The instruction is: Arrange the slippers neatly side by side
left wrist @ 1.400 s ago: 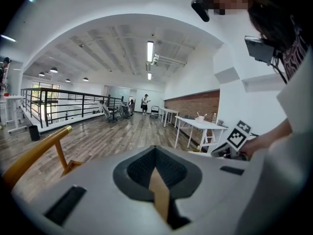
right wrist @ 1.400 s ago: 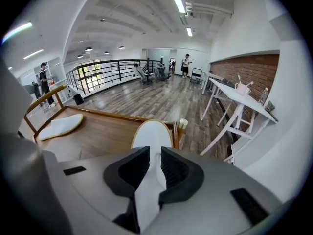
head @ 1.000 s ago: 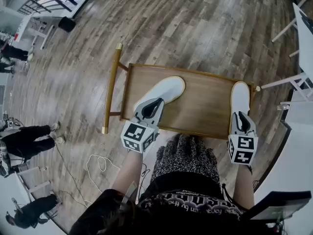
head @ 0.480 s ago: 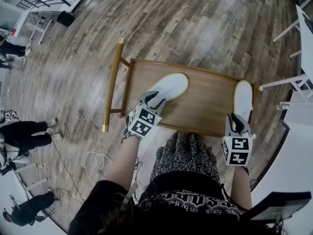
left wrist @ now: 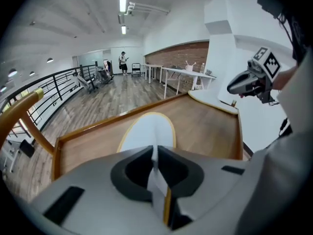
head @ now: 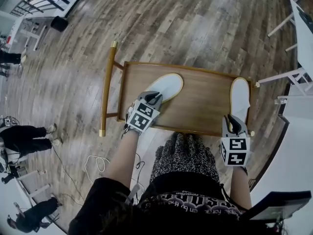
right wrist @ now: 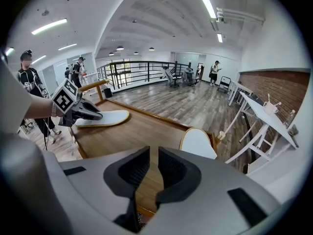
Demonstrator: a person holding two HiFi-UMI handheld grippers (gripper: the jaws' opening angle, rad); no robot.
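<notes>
Well, my left gripper's (head: 155, 100) jaws, just closing, pinch the white, tan-rimmed left slipper (head: 168, 85) at the wooden tray's (head: 205, 102) 9 o'clock. The matching right slipper (head: 239, 96) lies at 3 o'clock, and my right gripper's (head: 234, 122) narrow jaws are empty.

- Two white slippers (head: 165, 87) (head: 239, 96)
- One wooden trolley (head: 205, 104), with one handle bar (head: 106, 89)
- Two grippers: left gripper (head: 155, 98), right gripper (head: 233, 124)
- One black bin (head: 57, 23)

Grey-brown plank floor (head: 195, 18) spreads around a low wooden table (head: 205, 102). In the right gripper view, a black railing (right wrist: 137, 70) runs at eleven o'clock and a brick wall (right wrist: 279, 89) stands at three. A white desk (right wrist: 264, 116) sits below the wall, and a strip light (right wrist: 210, 6) shines at one.
</notes>
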